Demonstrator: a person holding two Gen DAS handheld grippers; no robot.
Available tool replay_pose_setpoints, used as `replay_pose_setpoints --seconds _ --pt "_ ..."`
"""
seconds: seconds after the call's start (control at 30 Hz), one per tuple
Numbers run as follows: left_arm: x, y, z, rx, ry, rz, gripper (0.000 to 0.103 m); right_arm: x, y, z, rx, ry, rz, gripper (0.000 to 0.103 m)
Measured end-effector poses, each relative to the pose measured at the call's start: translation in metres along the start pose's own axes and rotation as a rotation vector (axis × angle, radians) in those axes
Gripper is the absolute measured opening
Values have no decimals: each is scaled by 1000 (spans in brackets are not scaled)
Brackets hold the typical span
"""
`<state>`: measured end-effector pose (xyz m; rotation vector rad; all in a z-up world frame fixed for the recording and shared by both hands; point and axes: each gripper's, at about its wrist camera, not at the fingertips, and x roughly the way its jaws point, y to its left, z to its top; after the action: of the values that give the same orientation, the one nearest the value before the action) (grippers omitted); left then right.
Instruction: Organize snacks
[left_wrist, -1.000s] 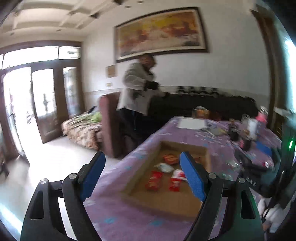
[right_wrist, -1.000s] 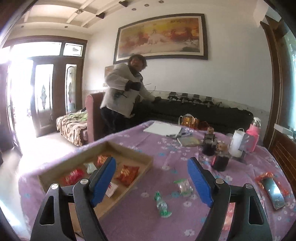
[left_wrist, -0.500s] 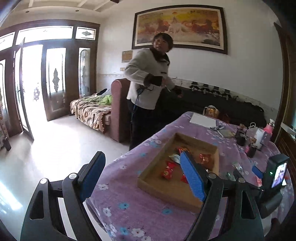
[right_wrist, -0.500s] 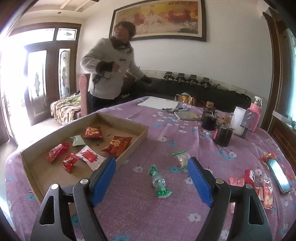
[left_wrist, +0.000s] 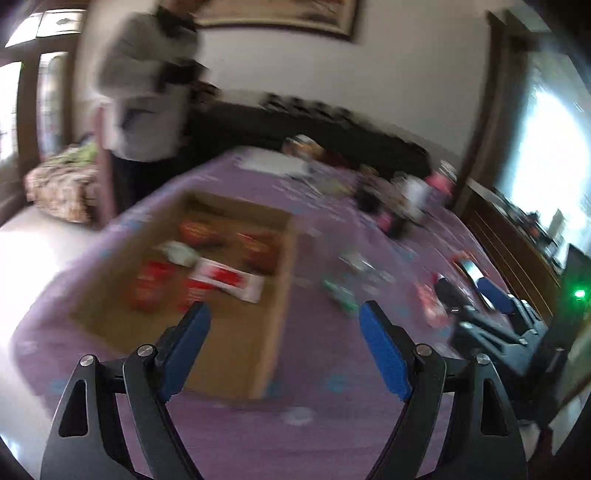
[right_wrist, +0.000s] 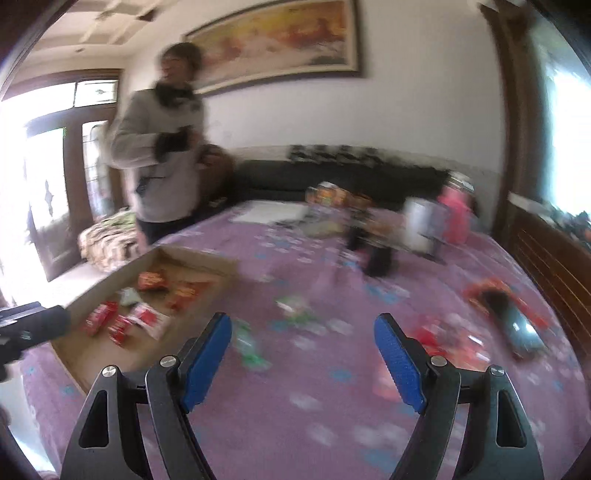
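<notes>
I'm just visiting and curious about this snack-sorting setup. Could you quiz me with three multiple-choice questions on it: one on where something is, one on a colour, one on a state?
1. Where do the red snack packets mostly lie?
A. in the shallow brown cardboard tray
B. on the floor
C. on the black sofa

2. What colour is the flowered tablecloth?
A. green
B. purple
C. white

3. How does the right tool stand?
A. shut on a packet
B. open and empty
C. shut on a bottle

Answers: 1 A, red wrappers sit inside the tray walls. 2 B, purple cloth covers the table. 3 B, its blue pads stand apart with nothing between them.
</notes>
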<state>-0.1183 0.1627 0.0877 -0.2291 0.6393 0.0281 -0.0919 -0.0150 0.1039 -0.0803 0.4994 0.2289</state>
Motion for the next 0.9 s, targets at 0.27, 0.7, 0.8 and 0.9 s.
replay_pose_setpoints --seconds 0.27,0.7,0.8,0.9 --pt "16 -11 -11 -5 62 -105 83 -11 -148 -13 193 137 -236 81" --pt "17 3 -14 -34 91 -82 83 71 -135 -6 330 311 72 66" --pt "15 0 -14 -13 93 -97 83 93 -112 -7 277 352 69 65" --pt "12 -4 -8 6 92 -136 83 108 -92 -10 221 374 40 60"
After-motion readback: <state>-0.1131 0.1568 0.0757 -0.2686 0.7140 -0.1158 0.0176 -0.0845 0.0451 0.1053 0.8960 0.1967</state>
